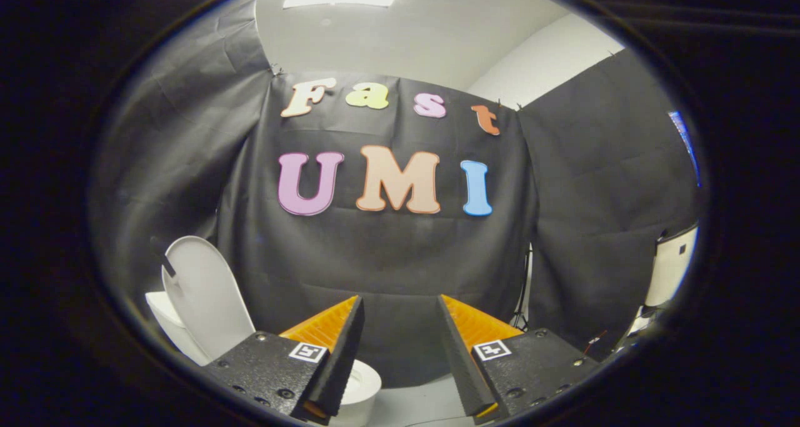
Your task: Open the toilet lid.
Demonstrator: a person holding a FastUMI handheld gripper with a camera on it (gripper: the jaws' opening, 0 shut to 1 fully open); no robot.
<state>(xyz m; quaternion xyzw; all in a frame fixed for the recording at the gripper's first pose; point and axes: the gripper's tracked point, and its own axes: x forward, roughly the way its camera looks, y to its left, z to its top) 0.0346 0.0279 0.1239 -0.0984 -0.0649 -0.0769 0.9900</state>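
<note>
Black cloth walls close off the booth. Nearest, the black-and-orange two-finger gripper (397, 352) is spread wide, holding nothing. Beyond its left finger the white plastic toilet lid (206, 296) stands raised over the white bowl (365, 383); a careless bump could likely drop it.

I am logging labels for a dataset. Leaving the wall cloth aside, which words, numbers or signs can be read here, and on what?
Words or numbers: none readable.
Gripper, open: a square marker on each finger base, pattern, not text.
Lid, raised: no text.
White box: dark mark, too small to read.
</note>
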